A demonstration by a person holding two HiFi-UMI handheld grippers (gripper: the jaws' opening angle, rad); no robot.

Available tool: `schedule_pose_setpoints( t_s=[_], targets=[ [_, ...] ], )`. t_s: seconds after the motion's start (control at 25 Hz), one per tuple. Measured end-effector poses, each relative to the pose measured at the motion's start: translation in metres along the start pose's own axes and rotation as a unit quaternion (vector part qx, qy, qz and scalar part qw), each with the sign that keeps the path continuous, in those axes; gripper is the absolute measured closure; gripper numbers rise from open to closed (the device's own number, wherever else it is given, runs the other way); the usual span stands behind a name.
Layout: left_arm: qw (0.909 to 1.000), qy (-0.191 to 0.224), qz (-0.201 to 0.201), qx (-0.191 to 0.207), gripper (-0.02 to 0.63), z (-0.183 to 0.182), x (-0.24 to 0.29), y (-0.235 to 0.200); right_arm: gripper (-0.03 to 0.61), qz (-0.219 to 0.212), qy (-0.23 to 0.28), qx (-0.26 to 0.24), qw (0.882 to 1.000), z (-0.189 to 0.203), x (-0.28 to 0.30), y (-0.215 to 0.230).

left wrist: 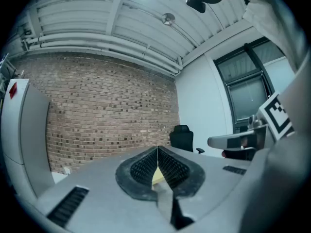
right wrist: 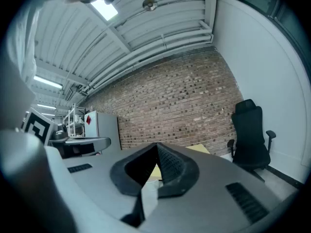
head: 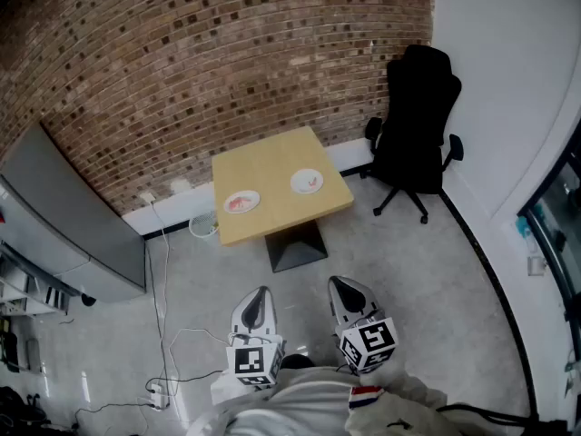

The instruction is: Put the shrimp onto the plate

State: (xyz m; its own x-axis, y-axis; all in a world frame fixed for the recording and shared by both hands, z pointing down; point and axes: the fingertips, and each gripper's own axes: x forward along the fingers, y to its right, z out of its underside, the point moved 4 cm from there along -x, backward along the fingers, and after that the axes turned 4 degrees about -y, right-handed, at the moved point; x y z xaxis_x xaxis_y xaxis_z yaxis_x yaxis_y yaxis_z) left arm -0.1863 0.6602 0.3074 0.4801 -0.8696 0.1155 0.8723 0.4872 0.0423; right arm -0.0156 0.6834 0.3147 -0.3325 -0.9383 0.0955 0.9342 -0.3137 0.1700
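A small yellow table (head: 272, 166) stands against the brick wall, some way ahead of me. Two white plates lie on it. The left plate (head: 241, 202) carries pink-red pieces that look like shrimp, and the right plate (head: 307, 182) has a small red bit on it. My left gripper (head: 260, 292) and right gripper (head: 339, 283) hang low over the floor, well short of the table. Both are shut with nothing in them. In the left gripper view the left gripper (left wrist: 158, 150) has its pads together at the tip, and so has the right gripper (right wrist: 156, 145) in its own view.
A black office chair (head: 413, 125) stands right of the table by the white wall. A grey cabinet (head: 64, 216) fills the left side. Cables (head: 168, 334) trail over the floor at left, and a white bin (head: 204, 225) sits by the table's left corner.
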Motion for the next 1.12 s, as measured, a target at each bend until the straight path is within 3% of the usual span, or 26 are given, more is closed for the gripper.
schedule_pose_setpoints(
  t_s=[0.52, 1.12],
  targets=[
    [0.9996, 0.016, 0.011, 0.02, 0.601, 0.0, 0.096, -0.019, 0.554, 0.001, 0.003, -0.009, 1.0, -0.01, 0.079, 0.051],
    [0.9998, 0.02, 0.004, 0.001, 0.601, -0.022, 0.298, -0.183, 0.554, 0.002, -0.007, -0.042, 0.999, -0.063, 0.328, 0.087]
  ],
)
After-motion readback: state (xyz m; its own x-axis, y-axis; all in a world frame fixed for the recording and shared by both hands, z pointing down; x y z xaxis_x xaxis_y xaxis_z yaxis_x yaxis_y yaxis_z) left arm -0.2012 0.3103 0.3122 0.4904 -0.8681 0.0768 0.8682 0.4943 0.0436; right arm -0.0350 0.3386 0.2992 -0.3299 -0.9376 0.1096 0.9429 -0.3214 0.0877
